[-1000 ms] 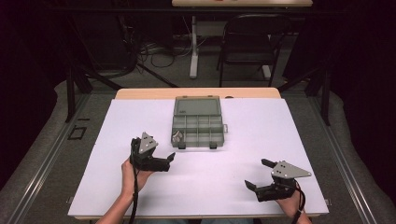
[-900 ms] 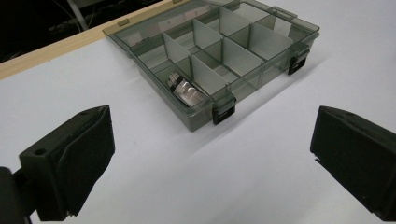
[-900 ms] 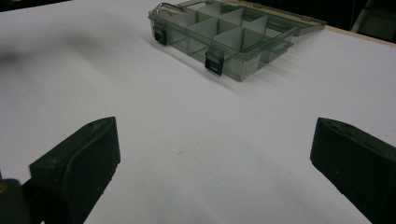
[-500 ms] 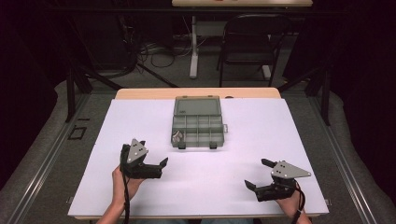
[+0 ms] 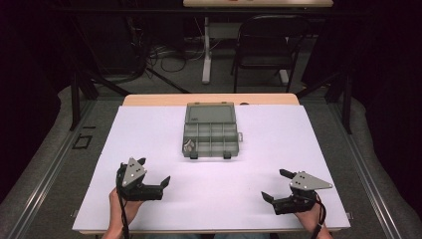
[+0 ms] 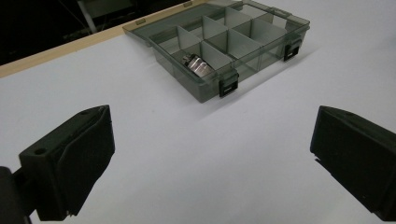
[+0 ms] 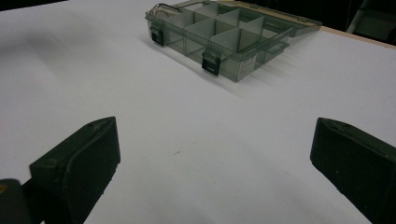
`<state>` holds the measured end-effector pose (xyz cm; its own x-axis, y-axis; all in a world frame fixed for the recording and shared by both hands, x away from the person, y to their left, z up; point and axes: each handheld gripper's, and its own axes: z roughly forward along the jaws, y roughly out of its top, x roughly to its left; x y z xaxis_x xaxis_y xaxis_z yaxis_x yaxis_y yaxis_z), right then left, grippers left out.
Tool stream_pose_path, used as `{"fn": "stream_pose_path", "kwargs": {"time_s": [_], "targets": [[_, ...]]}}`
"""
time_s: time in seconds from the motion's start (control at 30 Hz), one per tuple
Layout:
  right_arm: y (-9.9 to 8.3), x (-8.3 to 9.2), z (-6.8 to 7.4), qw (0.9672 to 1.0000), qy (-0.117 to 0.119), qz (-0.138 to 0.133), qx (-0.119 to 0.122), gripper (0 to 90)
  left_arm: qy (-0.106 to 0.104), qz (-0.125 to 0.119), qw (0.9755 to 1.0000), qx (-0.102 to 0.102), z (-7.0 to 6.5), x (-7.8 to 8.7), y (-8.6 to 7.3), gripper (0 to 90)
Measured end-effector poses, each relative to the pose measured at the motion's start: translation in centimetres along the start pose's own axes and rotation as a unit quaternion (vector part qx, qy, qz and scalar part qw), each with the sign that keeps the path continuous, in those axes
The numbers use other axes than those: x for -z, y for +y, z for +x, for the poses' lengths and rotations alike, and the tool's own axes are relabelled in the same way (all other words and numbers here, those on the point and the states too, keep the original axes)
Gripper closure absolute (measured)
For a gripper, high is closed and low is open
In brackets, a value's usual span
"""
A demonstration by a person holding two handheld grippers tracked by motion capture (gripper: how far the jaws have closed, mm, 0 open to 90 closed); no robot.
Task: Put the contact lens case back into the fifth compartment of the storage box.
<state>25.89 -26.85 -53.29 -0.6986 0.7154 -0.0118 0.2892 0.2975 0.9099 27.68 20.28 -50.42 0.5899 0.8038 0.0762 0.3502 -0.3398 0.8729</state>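
A grey see-through compartment box [image 5: 210, 130] lies open at the far middle of the white table [image 5: 278, 139], its lid folded back. A small shiny metal piece [image 5: 188, 146] rests in its near-left compartment, seen too as the metal piece [image 6: 199, 66] in the left gripper view. My left gripper [image 5: 154, 173] rests near the front left edge, open and holding nothing, well short of the box [image 6: 224, 42]. My right gripper [image 5: 276, 184] sits at the front right, open and holding nothing, with the box [image 7: 224, 35] far ahead of it.
A wooden strip [image 5: 209, 99] edges the table's far side. Beyond it stand a dark folding chair [image 5: 268, 45] and a white table leg [image 5: 206, 50] among floor cables. Metal rails [image 5: 40, 174] run along both sides of the table.
My left gripper has drawn back from near the box toward the front left edge of the table. The right gripper has stayed where it was.
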Motion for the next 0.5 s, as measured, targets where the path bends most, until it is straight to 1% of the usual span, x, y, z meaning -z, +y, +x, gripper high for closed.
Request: {"fn": "stream_pose_path", "kwargs": {"time_s": [0.27,0.33,0.5], "targets": [[0.0,0.1,0.0,1.0000,-0.003,0.002,0.003,1.3,0.003,-0.013,0.9999,-0.002,-0.1,1.2,-1.0,0.0],[0.0,0.1,0.0,1.0000,-0.003,0.002,0.002,1.3,0.006,-0.018,0.9998,0.000,-0.2,1.4,-1.3,0.0],[0.0,0.1,0.0,1.0000,-0.003,0.003,0.001,1.3,0.004,-0.021,0.9997,0.007,-0.2,1.5,-2.2,0.0]]}}
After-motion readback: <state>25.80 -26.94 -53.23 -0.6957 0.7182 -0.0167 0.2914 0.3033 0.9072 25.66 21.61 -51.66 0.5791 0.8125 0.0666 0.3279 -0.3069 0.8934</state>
